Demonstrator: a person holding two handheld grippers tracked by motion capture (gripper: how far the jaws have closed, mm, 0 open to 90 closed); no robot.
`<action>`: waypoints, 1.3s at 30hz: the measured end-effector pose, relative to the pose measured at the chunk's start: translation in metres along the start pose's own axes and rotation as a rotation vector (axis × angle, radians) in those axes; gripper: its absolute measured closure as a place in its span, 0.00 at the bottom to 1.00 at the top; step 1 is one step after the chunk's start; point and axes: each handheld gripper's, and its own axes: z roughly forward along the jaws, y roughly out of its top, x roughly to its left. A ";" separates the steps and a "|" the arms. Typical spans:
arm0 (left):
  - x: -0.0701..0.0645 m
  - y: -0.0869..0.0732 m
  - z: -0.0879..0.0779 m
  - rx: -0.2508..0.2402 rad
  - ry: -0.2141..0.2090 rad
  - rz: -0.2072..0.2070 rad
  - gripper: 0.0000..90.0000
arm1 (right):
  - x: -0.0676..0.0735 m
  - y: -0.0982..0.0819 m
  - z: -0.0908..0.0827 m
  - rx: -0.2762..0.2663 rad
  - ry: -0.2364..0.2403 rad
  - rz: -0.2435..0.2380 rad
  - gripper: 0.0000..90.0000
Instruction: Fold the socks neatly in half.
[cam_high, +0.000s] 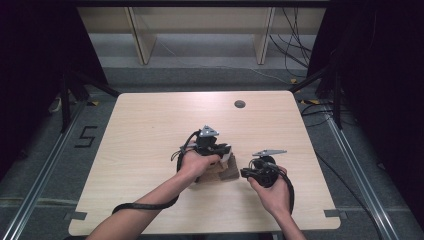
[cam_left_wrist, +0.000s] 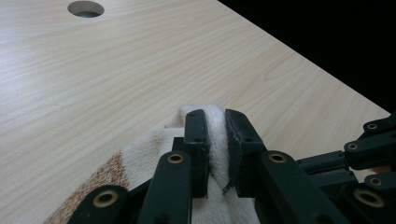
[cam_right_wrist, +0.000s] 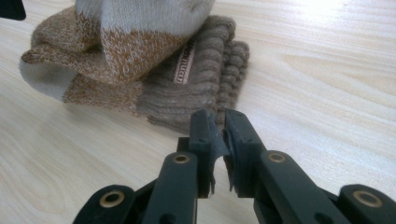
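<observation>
A cream sock with tan patches (cam_right_wrist: 135, 37) lies folded on top of a brown ribbed sock (cam_right_wrist: 205, 79) near the middle of the table; both show as a small pile (cam_high: 223, 171) in the high view. My left gripper (cam_left_wrist: 215, 126) is shut on a fold of the cream sock (cam_left_wrist: 149, 151), just above the pile (cam_high: 220, 150). A short way to the right of the socks, my right gripper (cam_right_wrist: 216, 123) points at the brown sock's cuff from just above the tabletop. Its jaws stand almost together with nothing between them. In the high view its tips (cam_high: 244, 173) are apart from the pile.
The light wooden table (cam_high: 150, 130) has a round cable hole (cam_high: 240, 104) near its far edge, also seen as the hole (cam_left_wrist: 86, 8) in the left gripper view. Black frame posts and cables stand beyond the table's sides. A strap trails from the left forearm (cam_high: 145, 205).
</observation>
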 end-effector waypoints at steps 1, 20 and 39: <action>-0.001 -0.001 0.001 0.001 0.001 0.004 0.88 | -0.001 0.000 0.000 0.006 -0.013 0.004 0.91; -0.010 -0.009 0.013 0.020 0.015 0.071 0.82 | -0.006 -0.006 -0.004 -0.001 -0.007 0.021 0.88; -0.020 -0.002 0.000 -0.050 -0.036 0.035 0.65 | -0.008 -0.002 -0.004 -0.034 -0.015 0.009 0.88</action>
